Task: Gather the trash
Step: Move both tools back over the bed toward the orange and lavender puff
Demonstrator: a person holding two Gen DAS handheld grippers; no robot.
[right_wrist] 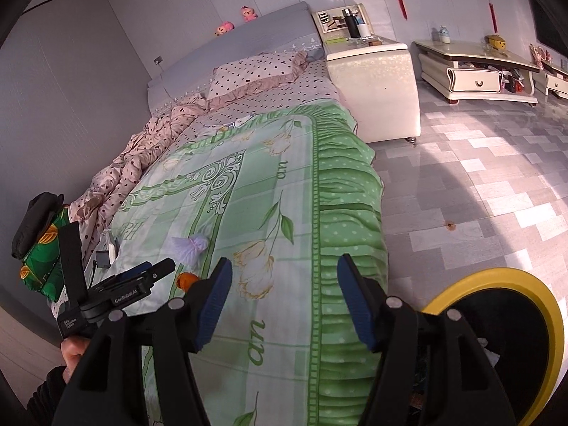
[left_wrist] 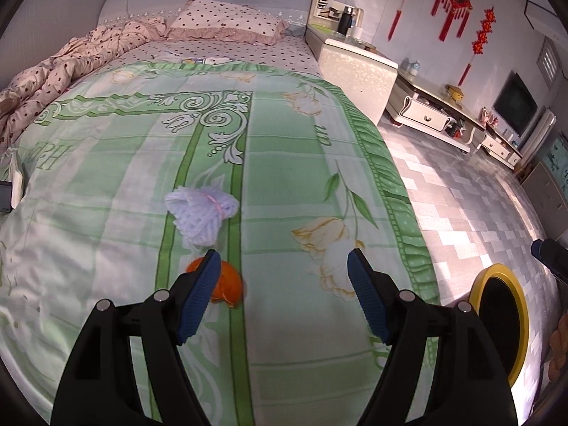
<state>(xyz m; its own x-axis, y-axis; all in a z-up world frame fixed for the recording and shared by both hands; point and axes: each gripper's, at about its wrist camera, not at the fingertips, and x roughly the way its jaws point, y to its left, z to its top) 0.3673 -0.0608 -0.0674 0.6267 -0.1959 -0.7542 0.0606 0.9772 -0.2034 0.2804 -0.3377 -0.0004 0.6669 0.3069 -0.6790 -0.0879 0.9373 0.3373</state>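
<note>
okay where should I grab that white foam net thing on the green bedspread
Grip the white foam fruit net at its pinched waist, where the pink tie gathers it, coming from above with the open left gripper. It lies flat and splayed, so the narrowed middle probably fits between the pads best.
</note>
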